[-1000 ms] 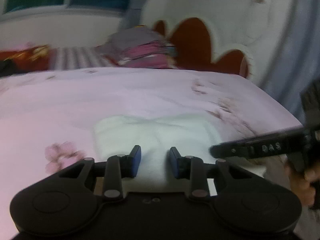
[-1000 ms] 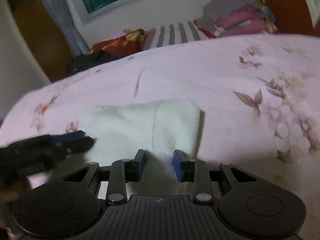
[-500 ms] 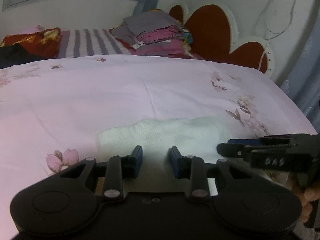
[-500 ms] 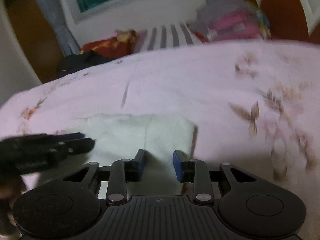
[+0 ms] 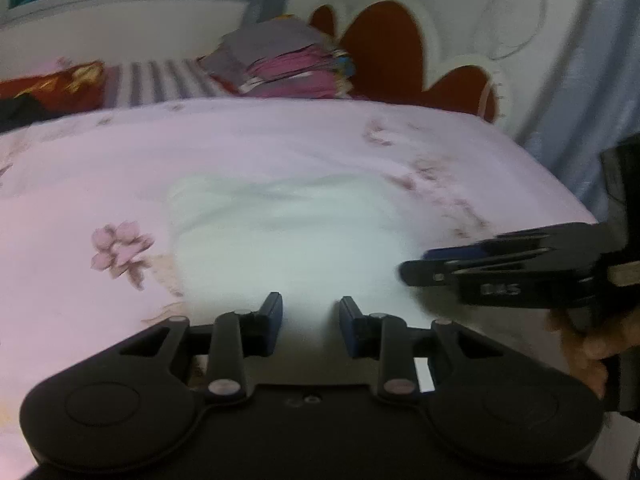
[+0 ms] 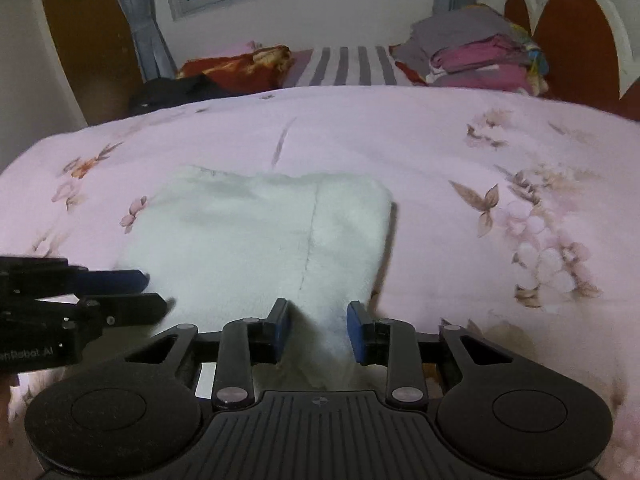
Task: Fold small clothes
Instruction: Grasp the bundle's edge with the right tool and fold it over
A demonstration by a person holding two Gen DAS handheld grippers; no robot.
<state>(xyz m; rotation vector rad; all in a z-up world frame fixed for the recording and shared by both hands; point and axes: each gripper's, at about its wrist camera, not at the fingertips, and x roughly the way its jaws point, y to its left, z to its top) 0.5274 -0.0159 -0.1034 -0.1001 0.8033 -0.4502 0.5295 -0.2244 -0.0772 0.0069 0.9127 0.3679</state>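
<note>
A small white fleecy garment (image 6: 260,236) lies flat on the pink flowered bedspread (image 6: 440,152); it also shows in the left wrist view (image 5: 280,232). My left gripper (image 5: 310,326) is open over the garment's near edge, nothing between its blue pads. My right gripper (image 6: 318,332) is open at the garment's near right corner, with the cloth edge lying between the pads. Each gripper shows in the other's view: the right one (image 5: 500,264) at the garment's right side, the left one (image 6: 100,300) at its left side.
A stack of folded clothes (image 6: 476,56) sits at the far side by the red and white headboard (image 6: 572,32). A striped pillow (image 6: 344,66), a red patterned pillow (image 6: 240,64) and a dark cloth (image 6: 176,90) lie along the far edge. The bed's edge drops off right (image 5: 560,192).
Both grippers stayed open and shifted slightly over the garment's near edge. The garment looks spread a little wider and flatter than before.
</note>
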